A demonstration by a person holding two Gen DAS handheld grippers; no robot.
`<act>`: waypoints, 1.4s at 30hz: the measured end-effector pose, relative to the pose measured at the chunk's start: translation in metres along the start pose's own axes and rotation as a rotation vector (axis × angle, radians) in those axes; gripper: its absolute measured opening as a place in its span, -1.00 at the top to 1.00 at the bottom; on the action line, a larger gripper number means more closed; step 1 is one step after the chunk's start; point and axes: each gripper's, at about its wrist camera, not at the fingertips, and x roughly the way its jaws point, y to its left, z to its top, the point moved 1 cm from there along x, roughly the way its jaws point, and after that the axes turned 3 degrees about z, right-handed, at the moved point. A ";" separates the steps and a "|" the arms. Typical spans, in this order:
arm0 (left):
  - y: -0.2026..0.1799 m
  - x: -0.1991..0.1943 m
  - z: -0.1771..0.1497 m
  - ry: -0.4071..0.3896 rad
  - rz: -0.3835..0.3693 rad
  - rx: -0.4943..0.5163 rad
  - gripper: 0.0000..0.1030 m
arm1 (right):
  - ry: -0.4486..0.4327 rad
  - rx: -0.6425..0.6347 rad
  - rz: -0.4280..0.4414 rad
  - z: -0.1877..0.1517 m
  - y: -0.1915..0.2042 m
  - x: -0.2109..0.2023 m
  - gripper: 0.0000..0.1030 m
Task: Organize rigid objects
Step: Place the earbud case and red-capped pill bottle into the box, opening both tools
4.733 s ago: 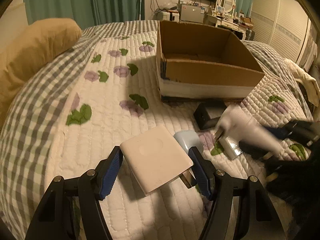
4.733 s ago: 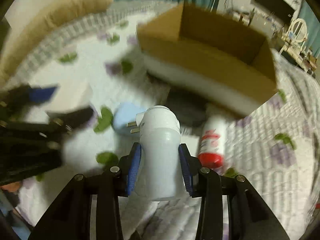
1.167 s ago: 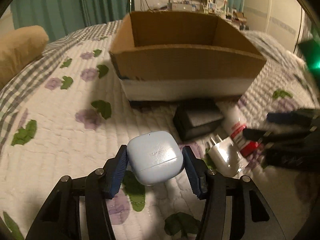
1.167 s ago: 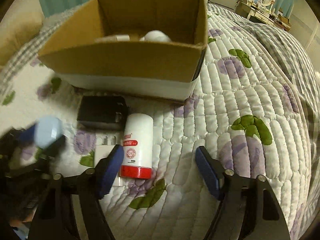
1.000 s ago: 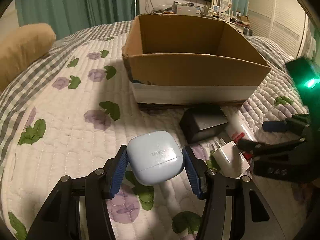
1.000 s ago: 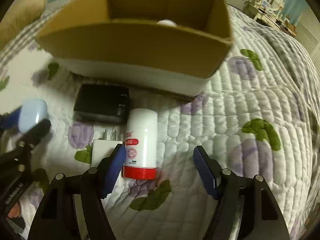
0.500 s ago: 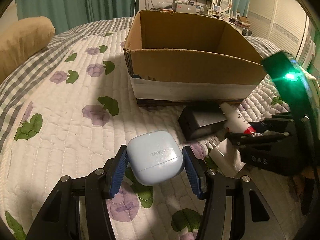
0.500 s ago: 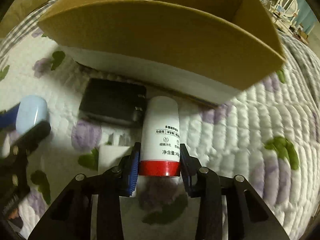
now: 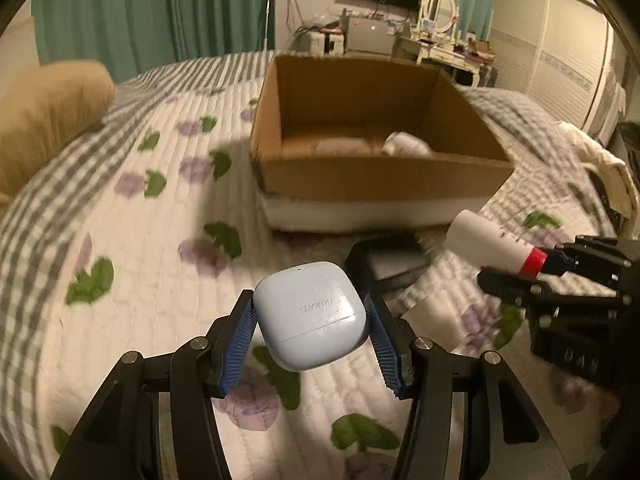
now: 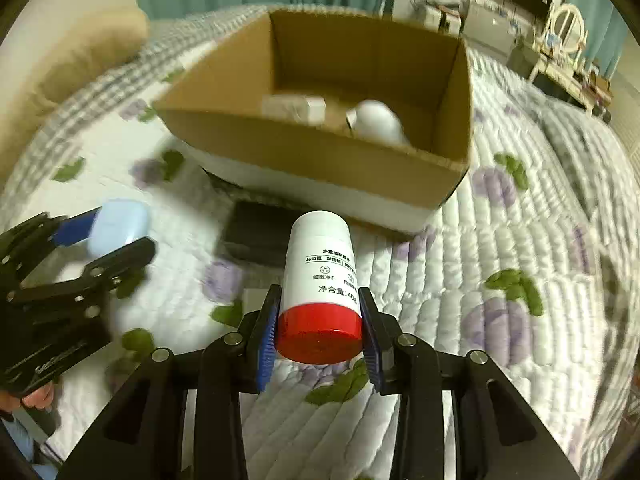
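My left gripper (image 9: pixel 310 330) is clenched on the blue case (image 9: pixel 310 314), held above the quilt (image 9: pixel 132 264) short of the box (image 9: pixel 372 178). My right gripper (image 10: pixel 319 334) grips the bottle (image 10: pixel 320 280) at its red cap end only. I worry the bottle could pivot and slip out. If both arms go for the box together, they could also collide over it.
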 end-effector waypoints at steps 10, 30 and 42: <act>-0.023 -0.026 0.091 -0.119 -0.021 0.073 -0.09 | -0.217 0.005 0.010 0.052 -0.014 -0.060 0.32; -0.043 0.048 0.137 -0.092 -0.017 0.135 -0.52 | -0.245 0.107 -0.004 0.095 -0.066 -0.041 0.31; 0.000 0.015 0.152 -0.157 0.050 0.060 -0.52 | -0.237 0.117 -0.012 0.112 -0.059 -0.006 0.31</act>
